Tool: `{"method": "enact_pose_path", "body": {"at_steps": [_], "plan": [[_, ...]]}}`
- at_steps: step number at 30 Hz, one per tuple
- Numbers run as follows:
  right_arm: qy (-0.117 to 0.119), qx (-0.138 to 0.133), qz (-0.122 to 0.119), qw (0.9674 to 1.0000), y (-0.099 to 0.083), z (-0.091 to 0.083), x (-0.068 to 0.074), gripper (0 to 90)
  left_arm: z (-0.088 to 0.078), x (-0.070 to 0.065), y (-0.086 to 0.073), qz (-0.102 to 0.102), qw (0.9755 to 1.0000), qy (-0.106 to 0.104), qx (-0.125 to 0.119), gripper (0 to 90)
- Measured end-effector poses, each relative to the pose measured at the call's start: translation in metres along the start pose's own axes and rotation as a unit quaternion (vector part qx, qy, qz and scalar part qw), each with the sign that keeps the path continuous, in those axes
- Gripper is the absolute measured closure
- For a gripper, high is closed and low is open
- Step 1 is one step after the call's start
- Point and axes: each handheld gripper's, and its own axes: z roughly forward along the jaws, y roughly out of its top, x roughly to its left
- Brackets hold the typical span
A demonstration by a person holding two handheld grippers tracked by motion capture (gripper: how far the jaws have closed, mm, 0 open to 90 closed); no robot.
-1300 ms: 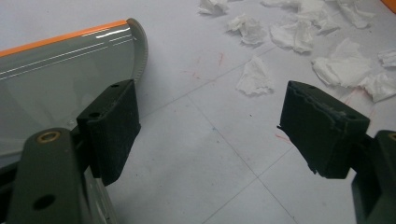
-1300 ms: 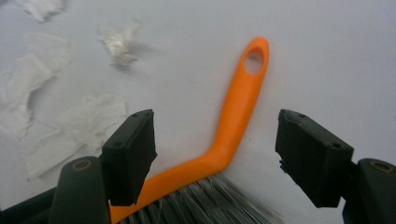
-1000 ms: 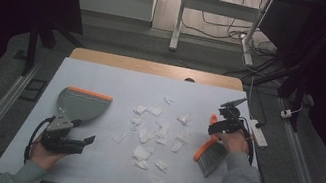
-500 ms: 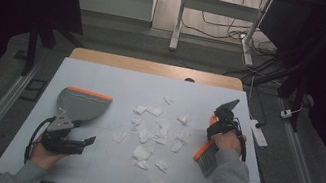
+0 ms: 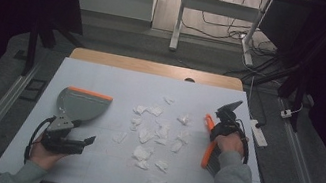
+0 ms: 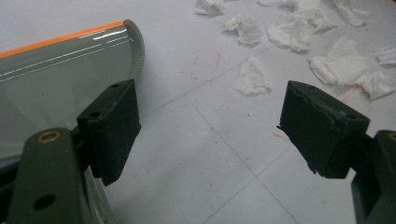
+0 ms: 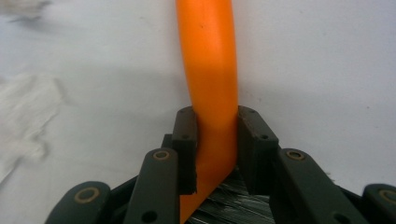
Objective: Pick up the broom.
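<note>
From the high view, the table (image 5: 88, 159) carried a loose scatter of torn white paper scraps (image 5: 153, 133) across its middle, with a grey dustpan (image 5: 80, 105) lying flat to their left, its orange lip turned away from the person. The left gripper (image 5: 71, 142) lay low at the near left, just behind the dustpan's handle, apparently placed to take hold of it. On the right, the right gripper (image 5: 219, 127) held a brush with an orange handle (image 5: 208, 147) beside the scraps, which suggested a sweep toward the pan was intended.

In the left gripper view, the jaws stood wide apart with nothing between them; the dustpan sat by the left jaw, its orange-edged lip (image 6: 60, 39) running off to the upper left, and the scraps (image 6: 299, 35) lay beyond on bare table.

In the right gripper view, the jaws were clamped on the orange handle (image 7: 208, 70), pinching it from both sides just above the dark bristles (image 7: 229, 210), a grip close to the head that probably gave firmer control of the stroke.
</note>
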Motion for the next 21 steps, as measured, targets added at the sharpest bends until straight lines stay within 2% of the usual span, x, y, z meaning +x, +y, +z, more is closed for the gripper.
{"method": "enact_pose_path", "body": {"at_steps": [3,6,7,8,10,11,12,17,19,20,21], "plan": [[0.038,-0.024,-0.009,0.9989,-0.005,-0.009,-0.009,70.8,0.0,0.0,0.0,-0.001,1.0,0.003,0.0,20.5],[0.076,-0.048,-0.009,0.9959,-0.013,-0.018,-0.017,70.9,0.0,0.0,0.0,-0.001,1.0,0.005,0.0,20.5],[0.076,-0.048,-0.009,0.9959,-0.013,-0.018,-0.017,70.9,0.001,0.0,0.0,-0.001,1.0,0.006,0.001,20.5],[0.094,-0.067,-0.012,0.9932,-0.018,-0.023,-0.021,70.9,0.001,0.0,0.0,0.0,1.0,0.006,0.001,20.5],[0.111,-0.087,-0.017,0.9898,-0.024,-0.029,-0.026,71.0,0.002,-0.001,0.0,0.001,1.0,0.008,0.001,20.5],[0.111,-0.087,-0.017,0.9898,-0.024,-0.029,-0.026,71.0,0.002,-0.001,0.0,0.001,1.0,0.009,0.001,20.5],[0.125,-0.104,-0.014,0.9866,-0.029,-0.033,-0.028,71.0,0.002,-0.001,0.0,0.002,1.0,0.01,0.001,20.5],[0.154,-0.142,-0.019,0.9776,-0.037,-0.044,-0.028,71.0,0.004,-0.002,0.001,0.005,0.9999,0.013,0.0,20.5],[0.17,-0.163,-0.025,0.9715,-0.039,-0.049,-0.026,71.0,0.004,-0.002,0.001,0.005,0.9999,0.014,-0.001,20.5],[0.17,-0.163,-0.025,0.9715,-0.039,-0.049,-0.026,71.0,0.004,-0.002,0.001,0.005,0.9999,0.015,-0.002,20.5],[0.188,-0.186,-0.031,0.964,-0.042,-0.054,-0.023,71.0,0.004,-0.002,0.002,0.005,0.9999,0.015,-0.004,20.5]]}}
